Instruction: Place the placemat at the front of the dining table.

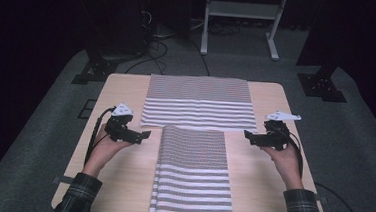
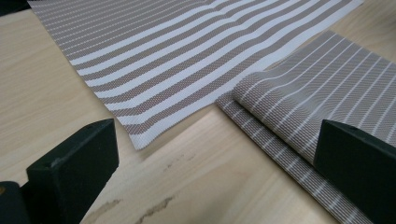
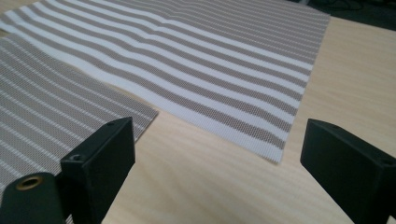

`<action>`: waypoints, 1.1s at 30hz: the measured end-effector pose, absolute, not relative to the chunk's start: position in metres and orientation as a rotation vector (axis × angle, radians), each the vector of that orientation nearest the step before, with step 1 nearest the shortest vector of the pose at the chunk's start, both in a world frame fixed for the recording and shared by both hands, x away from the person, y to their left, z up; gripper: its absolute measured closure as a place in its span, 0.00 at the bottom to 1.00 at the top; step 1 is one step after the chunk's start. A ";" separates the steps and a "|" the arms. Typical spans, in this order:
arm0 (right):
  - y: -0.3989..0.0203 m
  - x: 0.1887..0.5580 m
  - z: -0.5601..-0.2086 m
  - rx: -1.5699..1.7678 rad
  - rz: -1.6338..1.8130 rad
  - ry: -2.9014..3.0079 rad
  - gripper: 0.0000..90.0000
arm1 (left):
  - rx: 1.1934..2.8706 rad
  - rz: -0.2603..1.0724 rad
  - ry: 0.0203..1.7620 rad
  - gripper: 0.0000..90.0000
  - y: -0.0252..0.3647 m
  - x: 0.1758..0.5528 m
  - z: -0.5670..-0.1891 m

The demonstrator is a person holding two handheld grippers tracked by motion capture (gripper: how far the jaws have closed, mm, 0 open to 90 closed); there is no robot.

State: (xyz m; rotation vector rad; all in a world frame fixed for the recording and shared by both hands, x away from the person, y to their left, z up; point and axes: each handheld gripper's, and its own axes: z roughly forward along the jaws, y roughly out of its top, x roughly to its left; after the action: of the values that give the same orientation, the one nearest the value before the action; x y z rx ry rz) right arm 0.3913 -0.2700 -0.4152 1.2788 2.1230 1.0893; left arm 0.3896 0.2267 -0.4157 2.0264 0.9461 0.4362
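a: looking at the high view, both claws are off the cloth. left gripper (image 1: 144,134) hangs over bare tabletop just left of the folded grey-and-white striped woven mat (image 1: 193,174), jaws wide apart, nothing between them. right gripper (image 1: 248,136) mirrors it on the other side, jaws spread too, empty.

b: where's the folded mat sit exactly?

a: near half of the light wooden table (image 1: 127,91), centre, long side running toward the person, its near edge reaching the table's front edge. its far edge touches or just laps the near edge of the flat grey-and-white striped woven mat (image 1: 198,104), which lies crosswise on the far half. can't tell overlap vs butt joint from above.

b: left gripper view helps?

a: a bit. folded mat (image 2: 308,98) shows a rounded fold w/ a lower layer poking out beneath, so it's doubled over. flat mat (image 2: 187,51) has its corner just beside it, table showing between at that spot.

b: so which step?

a: my read: one fold is done and let go; hands are btwn grips. next is prob either a 2nd fold of the near mat or starting on the flat one.

b: what does that need?

a: both claws down to matching corners, jaws slid under one thin edge, pinching the top layer or both evenly, so the stripes stay lined up.
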 end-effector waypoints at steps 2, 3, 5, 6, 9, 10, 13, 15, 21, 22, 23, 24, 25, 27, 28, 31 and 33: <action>-0.270 0.385 -0.415 1.288 1.074 2.138 0.10 | 2.021 0.441 0.938 0.00 0.229 0.380 -0.415; -0.270 0.382 -0.415 1.282 1.058 2.127 0.10 | 2.023 0.445 0.928 0.00 0.230 0.376 -0.414; -0.271 0.374 -0.415 1.280 1.066 2.125 0.10 | 2.026 0.454 0.919 0.00 0.231 0.366 -0.414; -0.272 0.371 -0.415 1.281 1.068 2.130 0.10 | 2.027 0.457 0.914 0.00 0.232 0.362 -0.414; -0.276 0.358 -0.417 1.274 1.070 2.131 0.10 | 2.024 0.465 0.904 0.00 0.238 0.349 -0.415; -0.278 0.353 -0.417 1.275 1.077 2.129 0.10 | 2.017 0.462 0.901 0.00 0.240 0.345 -0.416; -0.283 0.340 -0.420 1.272 1.084 2.130 0.10 | 2.025 0.467 0.892 0.00 0.244 0.332 -0.419; -0.287 0.332 -0.422 1.269 1.094 2.127 0.10 | 2.038 0.467 0.889 0.00 0.246 0.325 -0.422; -0.298 0.310 -0.428 1.253 1.168 2.104 0.10 | 2.059 0.470 0.886 0.00 0.255 0.302 -0.433; -0.300 0.306 -0.430 1.247 1.180 2.098 0.10 | 2.068 0.470 0.885 0.00 0.256 0.298 -0.434; -0.302 0.302 -0.431 1.244 1.187 2.094 0.10 | 2.069 0.471 0.886 0.00 0.257 0.295 -0.436; -0.304 0.299 -0.433 1.239 1.187 2.091 0.10 | 2.075 0.474 0.889 0.00 0.258 0.292 -0.439; -0.306 0.295 -0.435 1.233 1.181 2.089 0.10 | 2.080 0.473 0.891 0.00 0.259 0.289 -0.441; -0.310 0.288 -0.441 1.222 1.165 2.091 0.10 | 2.095 0.468 0.898 0.00 0.261 0.283 -0.446; -0.312 0.285 -0.444 1.220 1.159 2.097 0.10 | 2.106 0.467 0.901 0.00 0.261 0.280 -0.449; -0.317 0.275 -0.452 1.226 1.130 2.118 0.10 | 2.133 0.447 0.914 0.00 0.264 0.274 -0.457; -0.319 0.269 -0.457 1.233 1.113 2.138 0.10 | 2.142 0.433 0.929 0.00 0.266 0.270 -0.462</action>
State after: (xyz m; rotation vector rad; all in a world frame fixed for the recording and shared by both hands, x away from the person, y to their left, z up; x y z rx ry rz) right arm 0.2692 -0.3191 -0.4569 1.2327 2.1380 1.1128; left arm 0.2703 0.2662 -0.4622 2.1416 0.9287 0.4334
